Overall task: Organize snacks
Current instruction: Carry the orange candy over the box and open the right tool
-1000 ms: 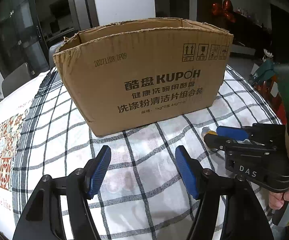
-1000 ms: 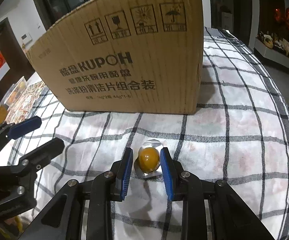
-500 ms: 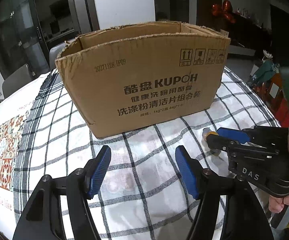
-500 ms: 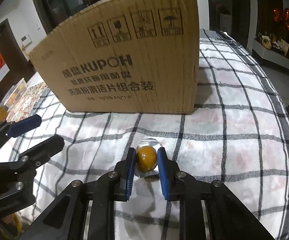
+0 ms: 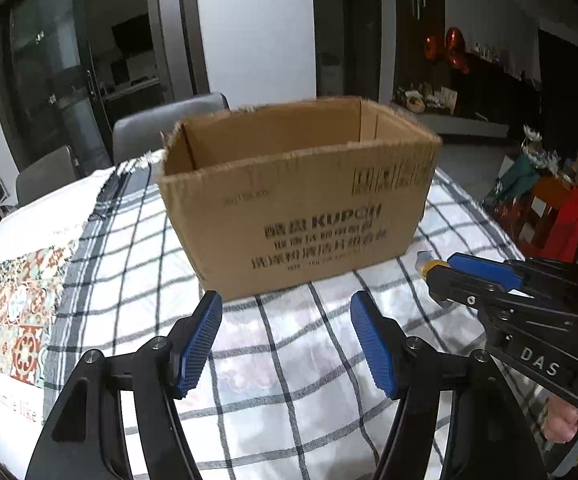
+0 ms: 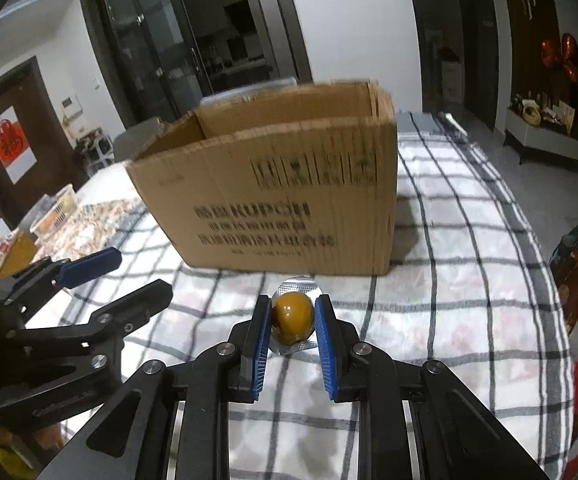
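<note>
Though lower a second ago, left gripper (image 5: pixel 285 340): spread, empty, now raised before cardboard box (image 5: pixel 297 208), interior visible. Right view: right gripper (image 6: pixel 291 320) pinching amber snack (image 6: pixel 292 317), lifted clear of cloth, near box front; ready for drop-in.

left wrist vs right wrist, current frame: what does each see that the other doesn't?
Left wrist only: its own left gripper, jaws wide with nothing between them, and a red crate off the table's right side.

Right wrist only: the snack, a brown ball in clear packaging, seen whole and clamped between the right gripper's pads; a basket at far left.

Both: the open cardboard box and the checked tablecloth. Each view also catches the other gripper from the side.
</note>
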Available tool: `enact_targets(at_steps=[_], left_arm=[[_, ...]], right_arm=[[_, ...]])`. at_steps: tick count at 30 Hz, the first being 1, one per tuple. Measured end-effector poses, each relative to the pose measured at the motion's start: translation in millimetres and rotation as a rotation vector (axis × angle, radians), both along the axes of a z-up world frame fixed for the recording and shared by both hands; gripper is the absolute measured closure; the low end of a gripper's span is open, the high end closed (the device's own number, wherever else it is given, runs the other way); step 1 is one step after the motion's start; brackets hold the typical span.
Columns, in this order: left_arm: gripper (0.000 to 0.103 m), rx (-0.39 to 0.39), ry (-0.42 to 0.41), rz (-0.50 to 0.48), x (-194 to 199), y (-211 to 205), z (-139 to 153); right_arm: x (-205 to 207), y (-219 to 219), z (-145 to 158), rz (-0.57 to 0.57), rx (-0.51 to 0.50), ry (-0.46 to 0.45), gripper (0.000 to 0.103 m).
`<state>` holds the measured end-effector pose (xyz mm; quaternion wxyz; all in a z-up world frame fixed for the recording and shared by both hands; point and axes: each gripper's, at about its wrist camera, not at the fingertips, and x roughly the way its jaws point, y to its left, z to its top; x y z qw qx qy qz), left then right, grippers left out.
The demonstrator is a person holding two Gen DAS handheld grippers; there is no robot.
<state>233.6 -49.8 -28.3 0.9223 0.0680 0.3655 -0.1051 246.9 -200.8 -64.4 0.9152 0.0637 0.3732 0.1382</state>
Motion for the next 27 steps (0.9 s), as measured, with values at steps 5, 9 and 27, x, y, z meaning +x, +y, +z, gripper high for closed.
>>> enact_targets(at_steps=[5,9,27], left_arm=[[0.037,-0.008,-0.046,0.009,-1.3,4.7,19.2],[0.037,-0.005,-0.085,0.011,1.0,6.9,34.2],[0.035,0.005,-0.180,0.060,53.0,18.0,73.2]], right_arm=[[-4.7,3.7,25.7,0.001,0.012,-0.065,0.080],[-2.1,5.0,42.9,0.000,0.015,-0.109,0.080],[69.8,11.8,91.2,-0.024,-0.034,-0.207,0.080]])
